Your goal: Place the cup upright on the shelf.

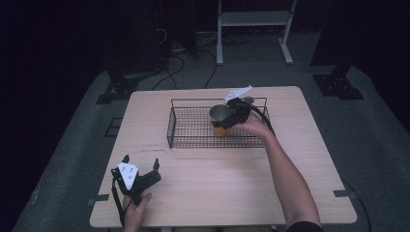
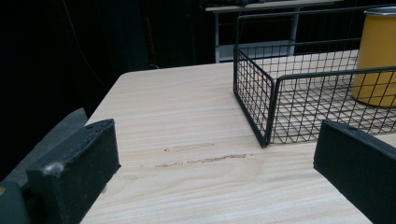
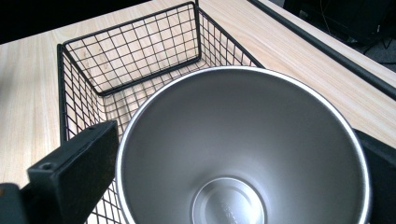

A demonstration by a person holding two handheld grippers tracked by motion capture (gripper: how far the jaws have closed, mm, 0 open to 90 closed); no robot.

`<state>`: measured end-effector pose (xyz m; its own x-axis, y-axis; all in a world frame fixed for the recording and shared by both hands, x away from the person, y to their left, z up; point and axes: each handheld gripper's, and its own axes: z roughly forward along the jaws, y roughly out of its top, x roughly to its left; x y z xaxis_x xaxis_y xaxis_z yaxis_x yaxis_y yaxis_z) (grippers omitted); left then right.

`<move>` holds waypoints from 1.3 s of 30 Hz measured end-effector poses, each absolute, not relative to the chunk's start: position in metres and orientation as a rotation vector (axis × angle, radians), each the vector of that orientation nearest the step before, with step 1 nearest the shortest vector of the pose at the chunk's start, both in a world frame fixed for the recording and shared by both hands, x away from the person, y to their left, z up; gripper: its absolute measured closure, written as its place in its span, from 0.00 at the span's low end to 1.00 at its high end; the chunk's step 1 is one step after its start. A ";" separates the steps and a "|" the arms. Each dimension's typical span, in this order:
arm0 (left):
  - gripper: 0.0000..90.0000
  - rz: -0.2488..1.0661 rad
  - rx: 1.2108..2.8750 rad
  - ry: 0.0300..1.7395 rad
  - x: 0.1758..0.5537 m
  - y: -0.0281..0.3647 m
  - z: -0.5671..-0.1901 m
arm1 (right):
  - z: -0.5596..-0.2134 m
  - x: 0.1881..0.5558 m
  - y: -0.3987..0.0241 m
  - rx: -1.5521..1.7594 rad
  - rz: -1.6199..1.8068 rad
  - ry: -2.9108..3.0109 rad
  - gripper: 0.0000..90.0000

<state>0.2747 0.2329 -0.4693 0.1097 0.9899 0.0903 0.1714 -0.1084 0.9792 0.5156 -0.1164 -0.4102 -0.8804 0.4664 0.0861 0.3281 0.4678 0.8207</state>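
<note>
A yellow cup [image 1: 220, 121] with a steel inside stands in the right half of a black wire basket [image 1: 170, 126] at the table's far middle. My right gripper [image 1: 227, 118] reaches into the basket from the right, with its jaws against both sides of the cup. In the right gripper view the cup [image 3: 243, 140] shows its open mouth between the two jaws of that gripper [image 3: 243, 154]. My left gripper [image 1: 141, 160] rests open at the table's near left corner, with nothing between its fingers. In the left gripper view the cup [image 2: 378, 56] stands upright on the basket [image 2: 273, 93] floor.
The light wooden table [image 1: 217, 183] lies bare between the basket and the near edge. A white metal stand [image 1: 254, 19] and cables are on the dark floor beyond the far edge. The basket's left half [image 3: 130, 51] holds nothing.
</note>
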 end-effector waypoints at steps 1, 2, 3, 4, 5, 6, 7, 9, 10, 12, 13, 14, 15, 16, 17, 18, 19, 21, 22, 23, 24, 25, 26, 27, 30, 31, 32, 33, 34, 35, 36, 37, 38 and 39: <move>0.00 1.116 1.461 1.212 0.275 0.233 -0.469 | -0.410 0.515 -0.117 0.698 1.386 2.556 0.00; 0.00 1.117 1.461 1.212 0.275 0.233 -0.469 | -0.410 0.515 -0.117 0.700 1.390 2.551 0.00; 0.00 1.116 1.461 1.211 0.275 0.233 -0.469 | -0.410 0.515 -0.118 0.705 1.397 2.553 0.00; 0.00 1.117 1.461 1.211 0.275 0.233 -0.469 | -0.410 0.515 -0.118 0.703 1.393 2.554 0.00; 0.00 1.117 1.461 1.212 0.275 0.233 -0.469 | -0.410 0.515 -0.118 0.698 1.388 2.555 0.00; 0.00 1.116 1.461 1.212 0.275 0.233 -0.469 | -0.411 0.514 -0.118 0.697 1.389 2.557 0.00; 0.00 1.117 1.461 1.212 0.275 0.233 -0.469 | -0.410 0.514 -0.118 0.697 1.390 2.557 0.00; 0.00 1.117 1.461 1.212 0.275 0.233 -0.469 | -0.409 0.515 -0.119 0.698 1.400 2.542 0.00; 0.00 1.117 1.461 1.212 0.275 0.233 -0.469 | -0.408 0.515 -0.120 0.702 1.415 2.536 0.00; 0.00 1.117 1.461 1.212 0.275 0.233 -0.469 | -0.407 0.515 -0.121 0.698 1.424 2.524 0.00; 0.00 1.117 1.461 1.212 0.275 0.233 -0.469 | -0.406 0.515 -0.121 0.699 1.433 2.522 0.00; 0.00 1.117 1.461 1.212 0.275 0.233 -0.469 | -0.406 0.515 -0.121 0.702 1.437 2.518 0.00; 0.00 1.117 1.461 1.212 0.275 0.233 -0.469 | -0.405 0.515 -0.122 0.701 1.443 2.512 0.00; 0.00 1.117 1.460 1.213 0.275 0.233 -0.469 | -0.404 0.515 -0.122 0.704 1.453 2.504 0.00; 0.00 1.117 1.461 1.213 0.275 0.233 -0.469 | -0.403 0.515 -0.123 0.707 1.459 2.495 0.00; 0.00 1.117 1.461 1.212 0.275 0.233 -0.469 | -0.402 0.515 -0.124 0.709 1.471 2.488 0.00; 0.00 1.118 1.461 1.212 0.275 0.233 -0.469 | -0.401 0.515 -0.125 0.709 1.478 2.486 0.00; 0.00 1.118 1.460 1.212 0.275 0.233 -0.469 | -0.399 0.514 -0.126 0.707 1.486 2.477 0.00; 0.00 1.118 1.460 1.213 0.275 0.233 -0.469 | -0.398 0.514 -0.127 0.711 1.499 2.468 0.00; 0.00 1.118 1.460 1.214 0.275 0.233 -0.469 | -0.396 0.514 -0.127 0.716 1.516 2.463 0.00; 0.00 1.118 1.459 1.214 0.275 0.233 -0.469 | -0.395 0.513 -0.128 0.713 1.523 2.458 0.00; 0.00 1.119 1.459 1.215 0.275 0.233 -0.469 | -0.393 0.513 -0.129 0.712 1.532 2.455 0.00; 0.00 1.119 1.459 1.215 0.275 0.233 -0.469 | -0.392 0.512 -0.129 0.707 1.544 2.451 0.00; 0.00 1.120 1.459 1.215 0.275 0.233 -0.469 | -0.391 0.511 -0.129 0.706 1.549 2.448 0.00; 0.00 1.122 1.455 1.222 0.275 0.233 -0.469 | -0.386 0.509 -0.132 0.698 1.568 2.439 0.00; 0.00 1.122 1.454 1.222 0.275 0.233 -0.469 | -0.385 0.509 -0.133 0.700 1.569 2.437 0.00; 0.00 1.122 1.455 1.220 0.275 0.233 -0.469 | -0.384 0.508 -0.134 0.698 1.570 2.436 0.00; 0.00 1.123 1.456 1.218 0.275 0.233 -0.469 | -0.383 0.507 -0.135 0.695 1.579 2.433 0.00; 0.00 1.124 1.457 1.218 0.275 0.233 -0.469 | -0.381 0.506 -0.137 0.692 1.588 2.427 0.00; 0.00 1.124 1.459 1.218 0.275 0.233 -0.469 | -0.380 0.506 -0.138 0.692 1.595 2.424 0.00; 0.00 1.124 1.457 1.218 0.275 0.232 -0.469 | -0.379 0.504 -0.140 0.689 1.606 2.419 0.00; 0.00 1.124 1.458 1.217 0.275 0.232 -0.469 | -0.378 0.503 -0.141 0.687 1.613 2.417 0.00; 0.00 1.123 1.459 1.217 0.275 0.232 -0.469 | -0.377 0.501 -0.142 0.681 1.616 2.414 0.00; 0.00 1.121 1.459 1.216 0.275 0.233 -0.469 | -0.376 0.499 -0.143 0.679 1.619 2.414 0.00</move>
<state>0.2752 0.2325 -0.4693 0.1039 0.9903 0.0918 0.1719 -0.1088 0.9791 0.4991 -0.1427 -0.3760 -0.8850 0.4501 0.1191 0.2809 0.3122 0.9076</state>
